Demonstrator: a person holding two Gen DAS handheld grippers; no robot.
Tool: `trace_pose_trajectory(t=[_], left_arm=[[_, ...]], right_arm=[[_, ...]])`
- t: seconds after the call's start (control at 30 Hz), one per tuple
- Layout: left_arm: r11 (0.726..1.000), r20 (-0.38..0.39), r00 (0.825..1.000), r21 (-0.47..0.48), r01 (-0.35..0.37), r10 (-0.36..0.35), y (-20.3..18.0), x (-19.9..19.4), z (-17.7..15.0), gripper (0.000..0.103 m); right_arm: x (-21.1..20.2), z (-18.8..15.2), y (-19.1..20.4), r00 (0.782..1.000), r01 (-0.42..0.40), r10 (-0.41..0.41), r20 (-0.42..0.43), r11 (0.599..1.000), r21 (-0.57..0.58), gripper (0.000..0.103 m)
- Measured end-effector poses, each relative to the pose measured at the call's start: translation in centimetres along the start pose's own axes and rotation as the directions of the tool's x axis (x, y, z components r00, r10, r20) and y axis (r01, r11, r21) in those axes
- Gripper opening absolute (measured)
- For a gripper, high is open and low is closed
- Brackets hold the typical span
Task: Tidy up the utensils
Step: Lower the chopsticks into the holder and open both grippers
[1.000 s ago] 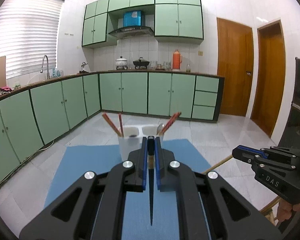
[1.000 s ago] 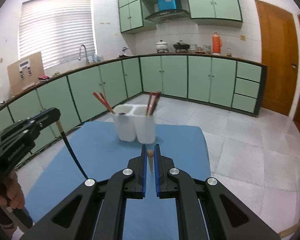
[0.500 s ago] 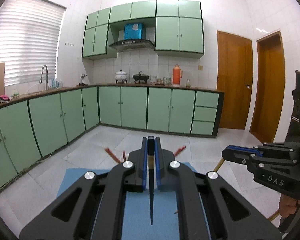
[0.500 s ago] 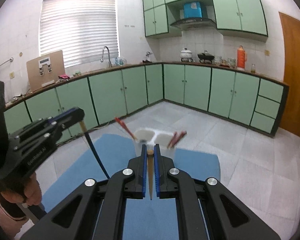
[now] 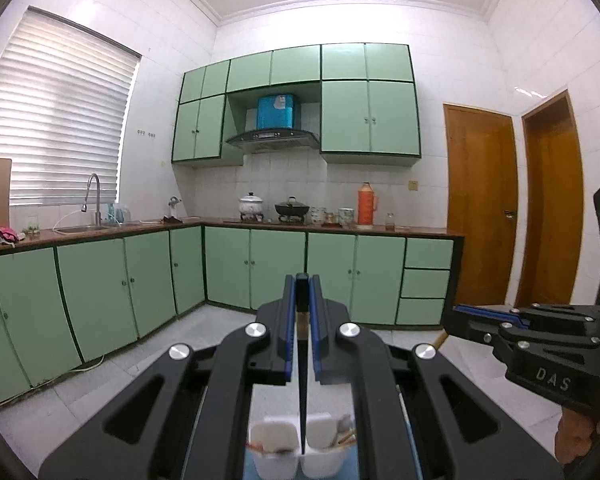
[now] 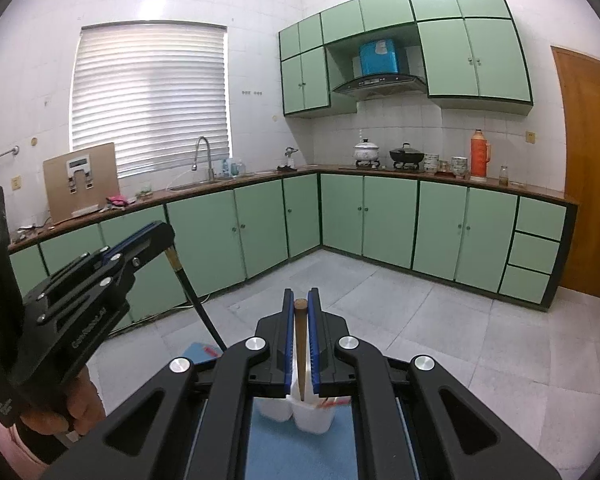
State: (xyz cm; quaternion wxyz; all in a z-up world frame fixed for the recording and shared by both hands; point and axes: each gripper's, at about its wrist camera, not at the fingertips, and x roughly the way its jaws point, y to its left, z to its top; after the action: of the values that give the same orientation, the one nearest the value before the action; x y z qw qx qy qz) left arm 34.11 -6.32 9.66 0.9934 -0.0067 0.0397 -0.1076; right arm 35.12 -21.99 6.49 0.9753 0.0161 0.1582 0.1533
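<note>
My left gripper (image 5: 302, 304) has its blue-padded jaws clamped on a slim black chopstick with a brass-coloured band near its top (image 5: 302, 384), which hangs straight down between them. In the right wrist view the same gripper (image 6: 162, 240) shows at the left, with the chopstick (image 6: 196, 304) slanting down from its tip and a hand (image 6: 66, 412) around its grip.

My right gripper (image 6: 300, 312) is closed on a brown wooden chopstick (image 6: 300, 344) with a rounded top, which tapers downward between the pads. From the left wrist view that gripper (image 5: 466, 314) sits at the right, with a pale wooden shaft (image 5: 440, 339) poking out beneath its tip.

Below both grippers stands a white plastic two-compartment utensil holder (image 5: 276, 456), its openings side by side. The left wrist view shows the black chopstick's point hanging over the wall between the two compartments. One compartment already holds reddish sticks (image 6: 332, 402) and what looks like a spoon (image 5: 345, 424). The holder (image 6: 312, 416) rests on a blue mat (image 6: 284, 452), well in from its edges; I see one mat corner (image 6: 198, 350) to the left.
</note>
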Motion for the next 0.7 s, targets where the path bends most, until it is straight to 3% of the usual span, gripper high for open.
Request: trace_pose_trajectory(t=[0.1, 0.3, 0.53, 0.6, 0.67, 0.7], left_arm=[[1.0, -0.007, 1.0, 0.006, -0.018, 0.018, 0.2, 2.7, -0.7, 0.006], [0.998, -0.102, 0.993, 0.023, -0.061, 0.063, 1.1, 8.4, -4.4, 0.006], [0.998, -0.238, 0.969, 0.025, -0.066, 0.07, 2.4, 11.0, -8.3, 0.007], [0.998, -0.251, 0.966, 0.014, -0.058, 0.059, 3.0, 10.7, -8.6, 0.014], [0.998, -0.243, 0.968, 0.005, -0.064, 0.063, 3.5, 10.0, -8.5, 0.039], [0.998, -0.232, 0.97, -0.003, -0.067, 0.065, 3.8, 9.4, -8.4, 0.041]], right_arm=[[2.5, 0.1, -0.7, 1.0, 0.023, -0.023, -0.013, 1.0, 0.004, 0.007], [7.1, -2.0, -1.4, 0.997, 0.053, -0.052, -0.065, 0.998, 0.019, 0.007], [11.0, -5.5, -2.0, 0.986, 0.041, -0.034, -0.161, 0.998, 0.042, 0.007], [11.0, -6.0, -2.2, 0.985, 0.046, -0.039, -0.166, 0.998, 0.043, 0.009], [10.5, -6.2, -2.3, 0.986, 0.052, -0.044, -0.16, 0.998, 0.045, 0.014], [10.2, -6.2, -2.3, 0.987, 0.058, -0.051, -0.155, 0.997, 0.044, 0.02]])
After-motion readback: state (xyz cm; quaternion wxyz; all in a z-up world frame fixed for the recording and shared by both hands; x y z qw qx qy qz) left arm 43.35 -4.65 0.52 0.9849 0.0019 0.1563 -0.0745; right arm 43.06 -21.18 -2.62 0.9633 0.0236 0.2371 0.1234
